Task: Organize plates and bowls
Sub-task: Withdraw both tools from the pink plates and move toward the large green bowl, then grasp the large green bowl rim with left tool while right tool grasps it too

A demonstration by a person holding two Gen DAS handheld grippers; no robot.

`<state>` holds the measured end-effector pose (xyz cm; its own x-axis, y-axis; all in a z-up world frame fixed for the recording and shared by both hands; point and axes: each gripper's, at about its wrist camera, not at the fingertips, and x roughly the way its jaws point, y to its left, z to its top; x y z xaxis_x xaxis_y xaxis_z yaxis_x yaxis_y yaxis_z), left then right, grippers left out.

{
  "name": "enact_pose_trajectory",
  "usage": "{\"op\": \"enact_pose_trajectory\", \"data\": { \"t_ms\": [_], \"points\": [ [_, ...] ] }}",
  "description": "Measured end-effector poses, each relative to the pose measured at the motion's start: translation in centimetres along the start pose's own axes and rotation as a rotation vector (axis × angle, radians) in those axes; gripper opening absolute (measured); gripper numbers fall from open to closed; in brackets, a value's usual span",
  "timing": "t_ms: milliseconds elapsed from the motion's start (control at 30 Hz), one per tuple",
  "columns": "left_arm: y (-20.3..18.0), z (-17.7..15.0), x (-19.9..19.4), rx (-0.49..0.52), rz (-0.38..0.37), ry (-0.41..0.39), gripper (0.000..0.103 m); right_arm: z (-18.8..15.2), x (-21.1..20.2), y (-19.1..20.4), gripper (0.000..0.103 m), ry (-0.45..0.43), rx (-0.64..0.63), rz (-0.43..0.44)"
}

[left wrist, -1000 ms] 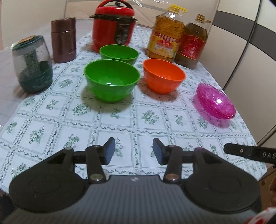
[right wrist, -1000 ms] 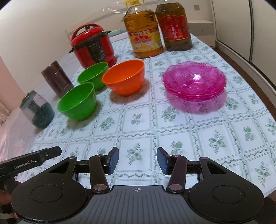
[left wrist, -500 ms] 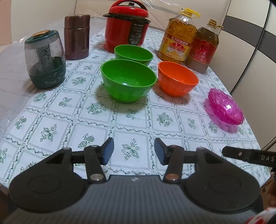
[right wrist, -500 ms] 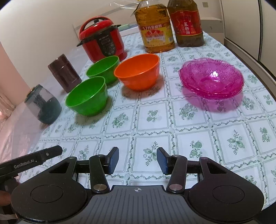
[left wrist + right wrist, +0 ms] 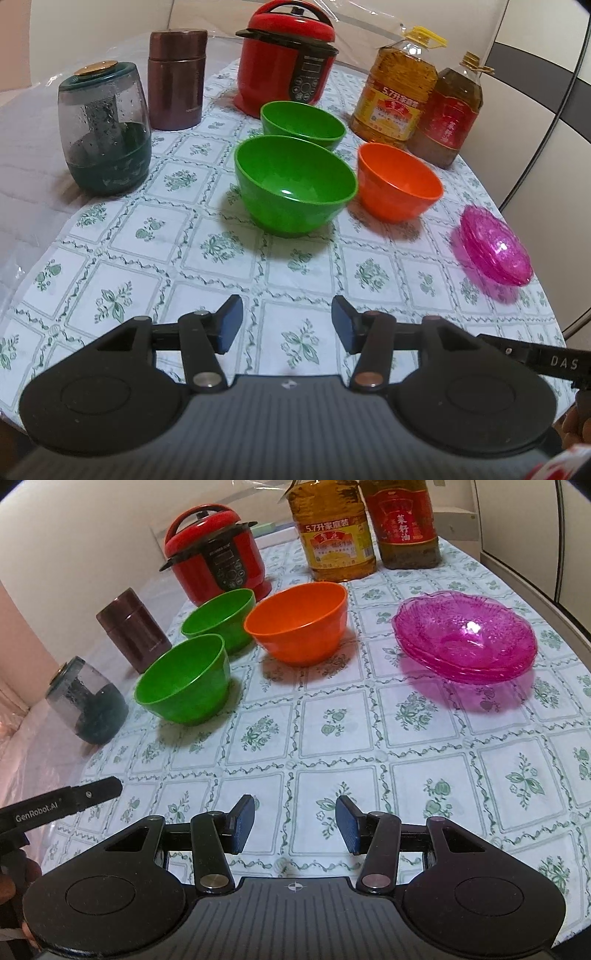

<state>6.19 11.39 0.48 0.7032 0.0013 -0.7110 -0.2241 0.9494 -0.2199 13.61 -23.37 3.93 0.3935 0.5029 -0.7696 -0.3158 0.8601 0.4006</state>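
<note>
Left wrist view: left gripper point(image 5: 287, 328) tilts down over the near edge of the table point(image 5: 155, 236), w/ nothing between its pads. Jaws stand apart and have just been opening wider; they touch nothing, only tablecloth showing in the gap. Fingers point(image 5: 231, 323) are black w/ blue ribbed pads. The right gripper's black tip point(image 5: 532, 356) pokes in at the right edge. Ahead, a near green bowl point(image 5: 295, 184), glossy plastic, round, deep. Just behind it a second green bowl point(image 5: 303, 123), rims close; can't tell if touching. An orange bowl point(image 5: 399, 182) sits just right of the near green one, same shape. Pink plates point(image 5: 495, 249), see-thru, textured, stacked, lie well apart at the right by the table edge.

Right wrist view: right gripper point(image 5: 295, 825) also points down at the cloth, jaws apart, empty, pads clear of everything. The left gripper's tip point(image 5: 74, 801) shows low left, a hand point(image 5: 14, 882) behind it. Pink plates point(image 5: 465, 642) lie front-right, scalloped rims, nested. Orange bowl point(image 5: 299, 624) mid, the two green bowls point(image 5: 184, 679) left of it. Behind: a red cooker point(image 5: 218, 557), shiny; two oil bottles point(image 5: 332, 531), clear plastic; a brown canister point(image 5: 133, 627); a smoky jar point(image 5: 85, 701) w/ dark green base. Cloth is white w/ green floral squares, under clear film.
</note>
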Motion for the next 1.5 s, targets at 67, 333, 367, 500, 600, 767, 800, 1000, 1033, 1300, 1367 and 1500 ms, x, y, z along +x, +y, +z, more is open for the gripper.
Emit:
{"op": "enact_pose_trajectory", "data": {
  "t_ms": [67,333,367,500,600,767,800,1000,1033,1300,1367,1500],
  "points": [
    [0.3,0.4,0.2,-0.003,0.004,-0.003,0.051,0.3,0.4,0.3,0.049,0.000,-0.007,0.003],
    [1.5,1.8,1.6,-0.012,0.012,-0.009,0.056,2.3,2.3,1.7,0.049,-0.006,-0.040,0.009],
    [1.6,2.0,1.8,-0.013,0.013,-0.009,0.056,2.6,2.5,1.9,0.049,-0.008,-0.043,0.009],
    [2.4,2.9,2.6,-0.020,0.018,-0.011,0.056,4.1,3.5,2.7,0.049,-0.016,-0.054,0.020],
    [2.8,3.4,3.0,-0.022,0.023,-0.017,0.056,5.1,4.3,3.4,0.049,-0.019,-0.061,0.026],
    [3.7,4.4,3.7,-0.024,0.028,-0.024,0.057,6.7,5.7,4.2,0.049,-0.024,-0.065,0.034],
    [3.8,4.6,3.8,-0.026,0.028,-0.026,0.057,7.0,6.0,4.3,0.049,-0.025,-0.065,0.034],
    [4.5,5.8,4.2,-0.041,0.018,-0.045,0.057,8.4,7.6,4.9,0.049,-0.029,-0.054,0.050],
    [4.6,6.1,4.3,-0.043,0.016,-0.047,0.057,8.7,7.9,4.9,0.049,-0.031,-0.052,0.053],
    [5.2,8.8,5.3,-0.084,-0.001,-0.087,0.058,10.6,10.3,5.6,0.049,-0.020,-0.027,0.084],
    [5.2,9.5,6.0,-0.083,-0.008,-0.087,0.058,10.8,11.0,5.7,0.049,-0.016,-0.021,0.084],
    [5.5,10.6,7.9,-0.109,-0.036,-0.062,0.057,11.4,12.9,5.8,0.049,0.007,0.004,0.084]
  ]
}}
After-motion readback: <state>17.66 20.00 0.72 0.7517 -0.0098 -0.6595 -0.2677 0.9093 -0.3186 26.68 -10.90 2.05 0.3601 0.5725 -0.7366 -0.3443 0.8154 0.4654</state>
